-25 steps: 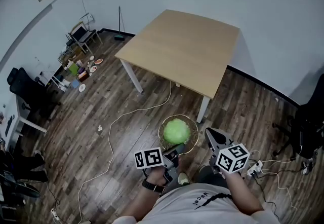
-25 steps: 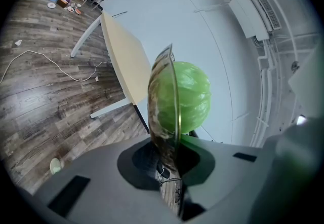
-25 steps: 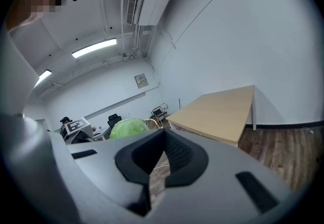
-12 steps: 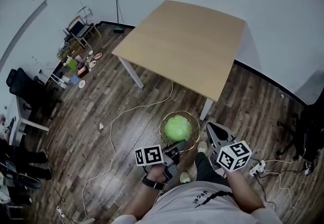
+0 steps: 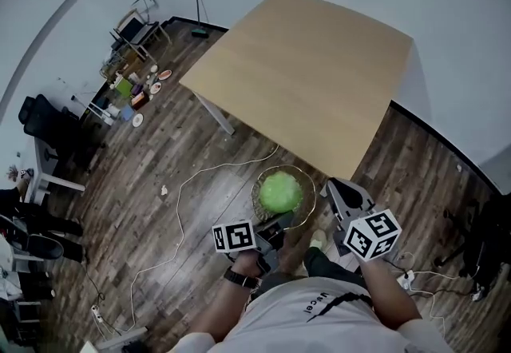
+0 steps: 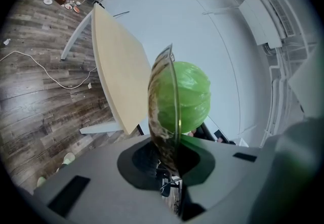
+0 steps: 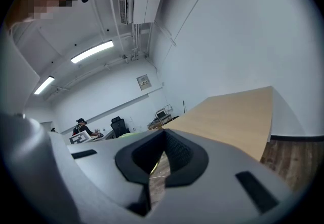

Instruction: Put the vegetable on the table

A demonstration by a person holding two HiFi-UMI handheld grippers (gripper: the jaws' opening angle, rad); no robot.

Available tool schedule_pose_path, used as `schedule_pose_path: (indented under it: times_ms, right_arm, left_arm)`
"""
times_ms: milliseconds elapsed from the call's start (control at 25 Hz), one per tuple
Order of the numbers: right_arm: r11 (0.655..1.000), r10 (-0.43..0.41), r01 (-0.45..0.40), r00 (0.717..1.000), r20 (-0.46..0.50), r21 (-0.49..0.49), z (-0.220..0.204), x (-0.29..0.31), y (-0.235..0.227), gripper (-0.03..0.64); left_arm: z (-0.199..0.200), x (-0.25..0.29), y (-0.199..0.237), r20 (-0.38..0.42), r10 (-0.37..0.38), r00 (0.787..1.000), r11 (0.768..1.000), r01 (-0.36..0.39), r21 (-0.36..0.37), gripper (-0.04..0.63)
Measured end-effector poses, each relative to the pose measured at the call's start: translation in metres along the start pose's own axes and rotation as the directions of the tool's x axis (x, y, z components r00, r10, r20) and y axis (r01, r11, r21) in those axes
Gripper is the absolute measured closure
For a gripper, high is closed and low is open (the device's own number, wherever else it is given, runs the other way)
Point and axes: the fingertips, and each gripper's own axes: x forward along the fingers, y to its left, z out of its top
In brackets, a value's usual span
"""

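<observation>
Since a second ago the table [image 5: 311, 64] has drawn nearer and fills more of the head view, and the bowl [image 5: 259, 198] now hangs just off its near edge, over the floor [image 5: 200, 208], not on the top. The bowl is clear glass, held in the air, with the round green vegetable [image 5: 280, 191] lying inside it. The left gripper [image 5: 275, 225] pinches the bowl's near rim, one finger [image 6: 136, 159] on each side of the glass wall. The vegetable sits past those fingertips, on the inner side of the wall, and neither pad touches it. The right gripper [image 5: 334, 190] is beside the bowl, apart from it, its jaws drawn together on nothing.
</observation>
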Motion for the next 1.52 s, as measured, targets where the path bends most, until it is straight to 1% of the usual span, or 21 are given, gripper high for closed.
schedule_pose_path:
  times_ms: [200, 360, 560, 720, 960, 1080, 1280, 1520]
  right_arm:
    - [1.000, 0.013, -0.013, 1.000, 0.004, 0.003, 0.023, 0.020, -0.035, 0.603]
    - [1.000, 0.007, -0.007, 1.000, -0.006, 0.018, 0.023, 0.028, -0.057, 0.603]
    - [1.000, -0.006, 0.007, 1.000, -0.013, 0.029, 0.023, 0.044, -0.080, 0.603]
    - [0.999, -0.026, 0.027, 0.999, -0.020, 0.024, 0.023, 0.064, -0.093, 0.603]
    - [0.998, -0.055, 0.056, 0.997, -0.063, 0.022, 0.016, 0.097, -0.122, 0.603]
    - [0.997, -0.073, 0.074, 0.995, -0.074, 0.020, 0.015, 0.120, -0.129, 0.603]
    - [0.996, -0.085, 0.087, 0.992, -0.088, 0.012, 0.016, 0.164, -0.138, 0.603]
    - [0.991, -0.136, 0.137, 0.985, -0.104, 0.004, 0.012, 0.204, -0.150, 0.603]
  left_arm:
    - [0.026, 0.038, 0.003, 0.020, 0.009, 1.000, 1.000, -0.009, -0.011, 0.554]
    - [0.035, 0.063, 0.015, 0.013, 0.014, 1.000, 1.000, -0.014, -0.013, 0.554]
    - [0.048, 0.090, 0.043, -0.007, 0.021, 1.000, 1.000, -0.021, -0.002, 0.554]
    - [0.061, 0.107, 0.065, -0.036, 0.013, 0.999, 1.000, -0.013, 0.004, 0.554]
    - [0.084, 0.141, 0.096, -0.085, 0.004, 0.996, 1.000, -0.003, 0.014, 0.554]
    - [0.097, 0.149, 0.116, -0.108, 0.003, 0.994, 1.000, -0.001, 0.018, 0.554]
    - [0.126, 0.160, 0.154, -0.147, 0.037, 0.988, 0.998, -0.028, 0.064, 0.554]
    - [0.145, 0.175, 0.186, -0.232, 0.028, 0.972, 0.999, -0.023, 0.026, 0.554]
